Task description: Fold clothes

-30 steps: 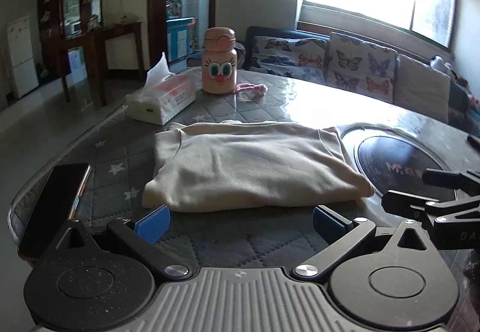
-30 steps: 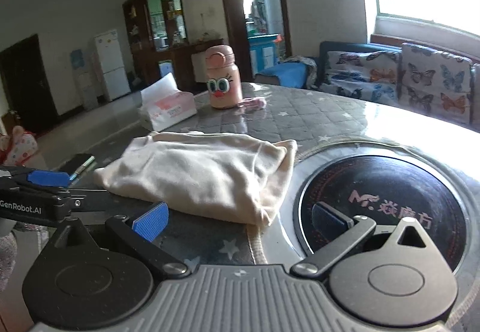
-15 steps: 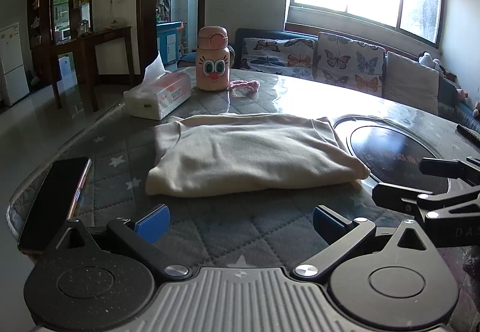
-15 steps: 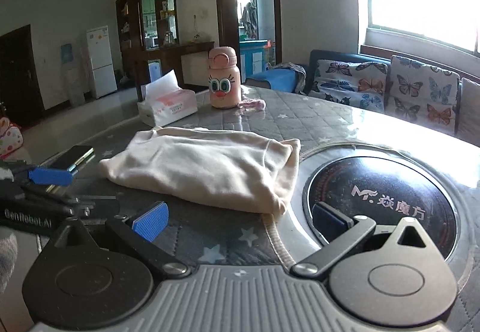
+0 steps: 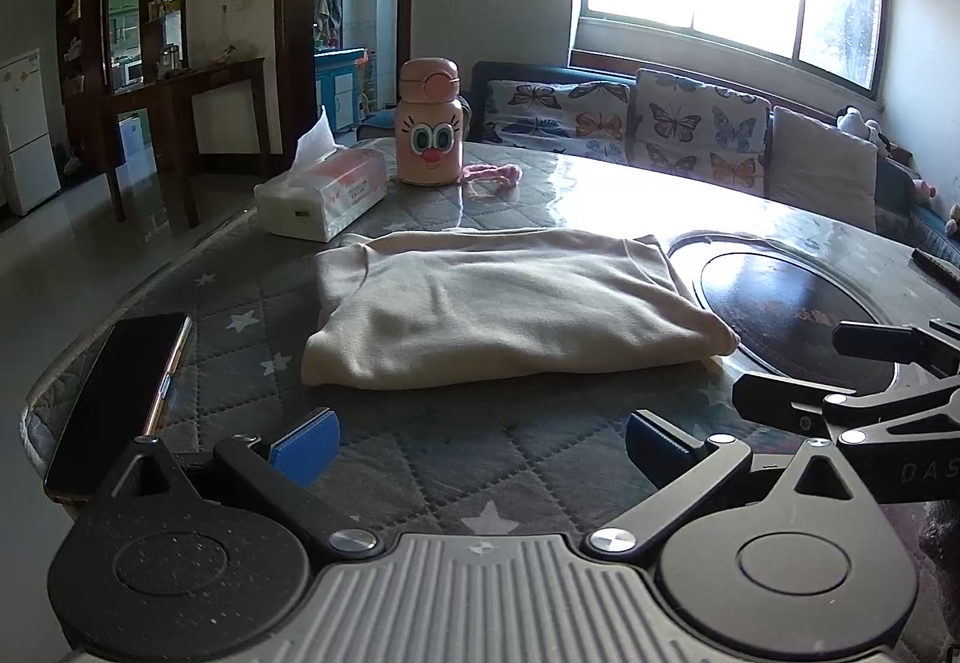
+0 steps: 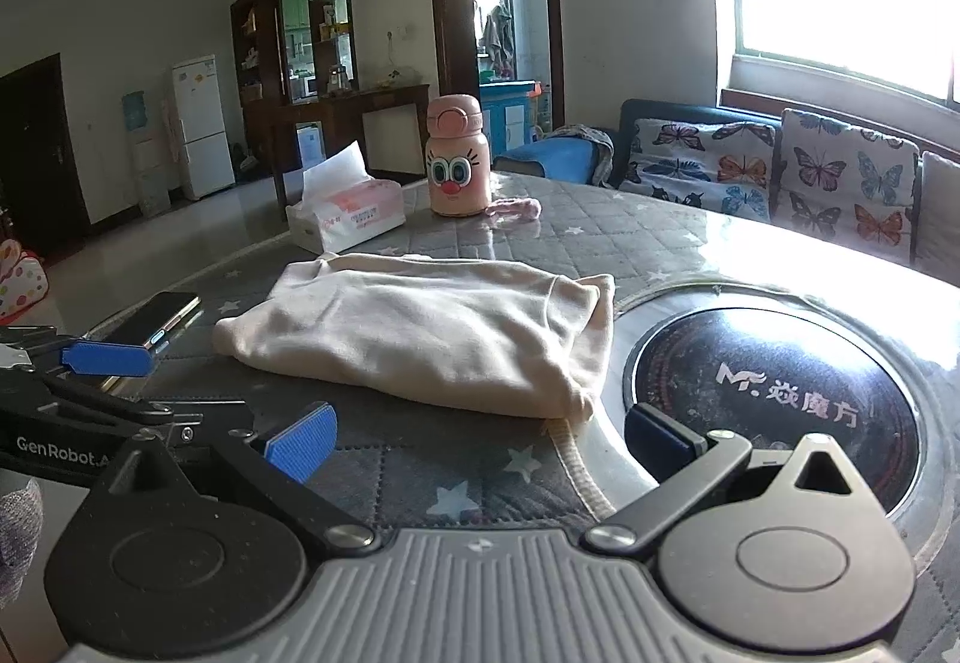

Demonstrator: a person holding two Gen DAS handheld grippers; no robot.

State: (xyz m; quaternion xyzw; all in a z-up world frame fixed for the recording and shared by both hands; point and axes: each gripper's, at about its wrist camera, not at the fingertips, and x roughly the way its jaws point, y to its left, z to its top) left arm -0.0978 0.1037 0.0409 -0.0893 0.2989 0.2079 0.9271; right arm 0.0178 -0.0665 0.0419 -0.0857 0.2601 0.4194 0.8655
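Observation:
A cream garment (image 5: pixel 504 303) lies folded in a flat rectangle on the quilted grey table cover (image 5: pixel 468 459); it also shows in the right wrist view (image 6: pixel 432 327). My left gripper (image 5: pixel 480 441) is open and empty, held back from the garment's near edge. My right gripper (image 6: pixel 480 438) is open and empty, near the garment's right corner. Each gripper shows at the edge of the other's view.
A black phone (image 5: pixel 120 375) lies at the table's left edge. A tissue box (image 5: pixel 324 195), a pink cartoon bottle (image 5: pixel 429 123) and a pink cord (image 5: pixel 492 174) stand beyond the garment. A round black hob (image 6: pixel 774 393) sits at the right.
Both grippers have drawn back and risen a little from the garment. The garment has not moved.

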